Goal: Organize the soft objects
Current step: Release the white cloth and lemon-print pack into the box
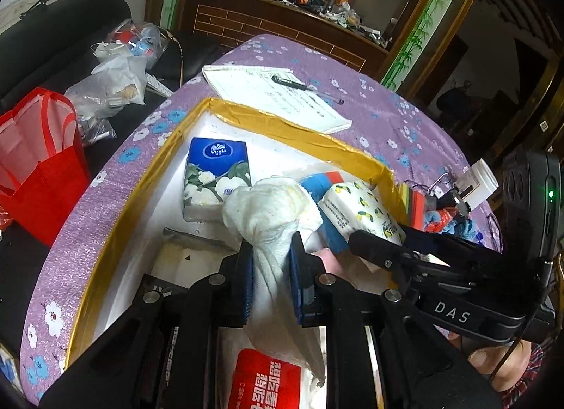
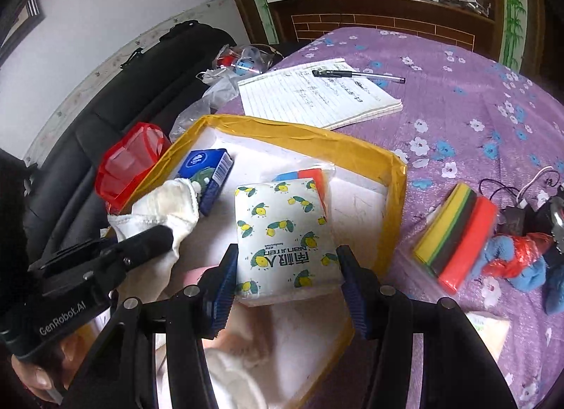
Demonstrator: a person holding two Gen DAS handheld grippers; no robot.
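Note:
A white box (image 1: pixel 116 232) with yellow-taped rim sits on the purple flowered table; it also shows in the right wrist view (image 2: pixel 391 197). My left gripper (image 1: pixel 271 268) is shut on a white cloth (image 1: pixel 275 211) held over the box; the cloth also shows in the right wrist view (image 2: pixel 158 211). My right gripper (image 2: pixel 287 278) is shut on a lemon-print tissue pack (image 2: pixel 285 236), held over the box; the pack also shows in the left wrist view (image 1: pixel 363 211). A blue tissue pack (image 1: pixel 216 172) and a red pack (image 1: pixel 264 380) lie inside.
Packs of coloured sponges (image 2: pixel 454 236) and a blue-and-red cloth bundle (image 2: pixel 521 261) lie on the table right of the box. A notepad with a pen (image 2: pixel 317 91) lies behind it. A red bag (image 1: pixel 38 162) stands on the black sofa at left.

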